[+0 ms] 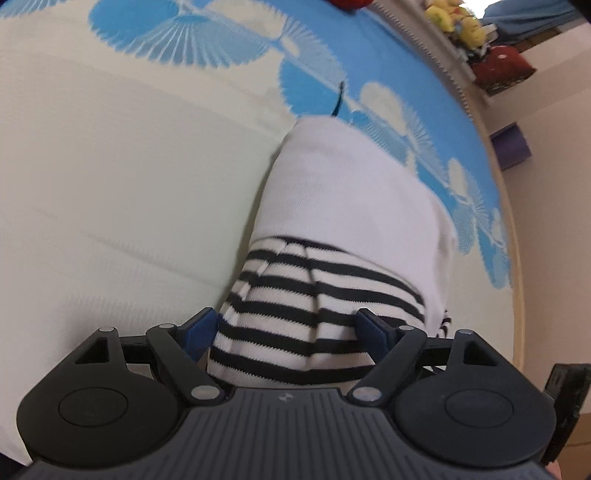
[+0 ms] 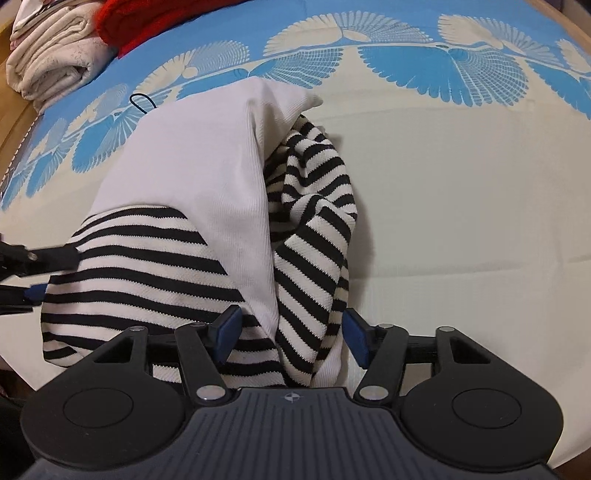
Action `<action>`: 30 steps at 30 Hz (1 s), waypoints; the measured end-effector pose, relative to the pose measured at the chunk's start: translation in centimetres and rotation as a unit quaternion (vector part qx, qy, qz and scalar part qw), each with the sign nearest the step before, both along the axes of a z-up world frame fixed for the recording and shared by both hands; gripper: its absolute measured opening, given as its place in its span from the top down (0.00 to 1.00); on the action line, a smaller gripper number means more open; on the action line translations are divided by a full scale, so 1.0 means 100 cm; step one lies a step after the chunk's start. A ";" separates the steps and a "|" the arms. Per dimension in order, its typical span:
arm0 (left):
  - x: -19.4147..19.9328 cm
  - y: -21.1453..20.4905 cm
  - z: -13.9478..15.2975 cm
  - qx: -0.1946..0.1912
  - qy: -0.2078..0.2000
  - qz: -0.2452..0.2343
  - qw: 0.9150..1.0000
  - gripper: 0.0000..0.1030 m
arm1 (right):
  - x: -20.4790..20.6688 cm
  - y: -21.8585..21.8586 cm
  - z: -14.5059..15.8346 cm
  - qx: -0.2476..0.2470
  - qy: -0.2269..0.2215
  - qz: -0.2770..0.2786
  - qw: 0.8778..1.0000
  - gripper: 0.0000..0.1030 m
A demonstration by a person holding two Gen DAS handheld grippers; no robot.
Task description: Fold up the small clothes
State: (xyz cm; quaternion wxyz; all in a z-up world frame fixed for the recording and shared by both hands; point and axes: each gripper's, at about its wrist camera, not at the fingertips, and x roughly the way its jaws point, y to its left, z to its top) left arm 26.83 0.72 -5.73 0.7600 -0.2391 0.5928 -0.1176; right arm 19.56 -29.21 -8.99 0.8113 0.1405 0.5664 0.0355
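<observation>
A wide cream cloth with a blue fan-leaf border (image 2: pixel 461 206) covers the surface underneath, which looks like a tabletop or a mat with a pale wooden edge (image 1: pixel 511 221); which of the two it is cannot be told. On the cream part of the cloth lies the small garment (image 2: pixel 207 173), a top with a plain white body and black-and-white striped parts. It lies bunched: a white panel is folded over the middle, a striped sleeve (image 2: pixel 314 229) is crumpled along its right side in the right wrist view, and a striped section spreads to the left. At the far left corner of that view sit a stack of folded cream fabric (image 2: pixel 51 55) and something red (image 2: pixel 147 22) beside it. In the left wrist view, yellow soft toys (image 1: pixel 454 18) show on a shelf past the edge. The right tool (image 2: pixel 290 334) points down at the near hem, its blue pads standing apart with striped and white fabric between them; the pads do not press on it. The left tool (image 1: pixel 286 332) is likewise spread wide over the striped end of the garment, cloth lying between its pads without being pinched. A thin black loop (image 2: pixel 142 101) lies on the blue border just beyond the garment's far end.
</observation>
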 end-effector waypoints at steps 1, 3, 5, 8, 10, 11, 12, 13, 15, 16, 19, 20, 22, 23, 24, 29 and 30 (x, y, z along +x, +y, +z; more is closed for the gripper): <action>0.002 0.000 -0.002 -0.003 0.003 0.001 1.000 0.17 | 0.000 0.000 -0.001 -0.002 0.001 0.002 1.000 0.52; 0.003 -0.003 -0.005 -0.005 0.006 -0.003 1.000 0.17 | 0.001 0.000 -0.002 0.005 0.003 0.006 1.000 0.68; 0.002 -0.004 -0.006 -0.004 0.008 -0.008 1.000 0.17 | 0.001 0.002 -0.001 0.012 -0.001 0.017 1.000 0.86; 0.002 -0.010 -0.005 0.001 0.003 -0.020 1.000 0.17 | 0.000 0.008 0.003 0.002 -0.014 0.034 0.999 0.93; -0.001 -0.013 -0.003 0.007 -0.006 -0.026 1.000 0.24 | 0.001 0.005 0.005 0.002 -0.019 0.026 0.999 0.95; -0.002 -0.013 -0.001 0.007 -0.008 -0.029 1.000 0.30 | 0.001 0.002 0.007 0.003 -0.026 0.018 0.999 0.95; -0.004 -0.013 0.000 0.004 -0.011 -0.031 0.999 0.34 | 0.001 -0.001 0.010 0.005 -0.035 0.008 0.999 0.95; -0.004 -0.012 0.001 0.000 -0.013 -0.034 0.999 0.34 | 0.001 -0.005 0.013 0.006 -0.044 -0.004 0.999 0.96; -0.006 -0.014 0.002 0.005 -0.018 -0.046 0.999 0.35 | 0.000 -0.010 0.016 0.003 -0.052 -0.016 0.999 0.96; -0.007 -0.015 0.002 0.011 -0.019 -0.050 0.998 0.34 | 0.000 -0.011 0.015 0.001 -0.050 -0.017 0.999 0.96; -0.007 -0.015 0.000 0.025 -0.017 -0.050 0.998 0.27 | 0.001 -0.005 0.010 -0.015 -0.039 -0.001 0.999 0.96; -0.007 -0.015 0.000 0.030 -0.017 -0.049 0.998 0.26 | 0.001 -0.003 0.009 -0.019 -0.036 0.004 0.999 0.96; -0.008 -0.015 0.000 0.035 -0.019 -0.050 0.998 0.25 | 0.002 0.001 0.007 -0.023 -0.032 0.009 0.999 0.95; -0.008 -0.015 0.001 0.038 -0.022 -0.052 0.998 0.25 | 0.002 0.000 0.007 -0.024 -0.032 0.010 0.999 0.95; -0.009 -0.016 0.002 0.045 -0.026 -0.056 0.997 0.24 | 0.002 0.001 0.007 -0.024 -0.030 0.012 0.999 0.95; -0.010 -0.022 0.004 0.069 -0.040 -0.074 0.994 0.22 | 0.000 0.001 0.004 -0.027 -0.019 0.021 0.999 0.95; -0.010 -0.023 0.004 0.074 -0.042 -0.076 0.993 0.21 | 0.000 0.001 0.003 -0.027 -0.019 0.022 0.999 0.95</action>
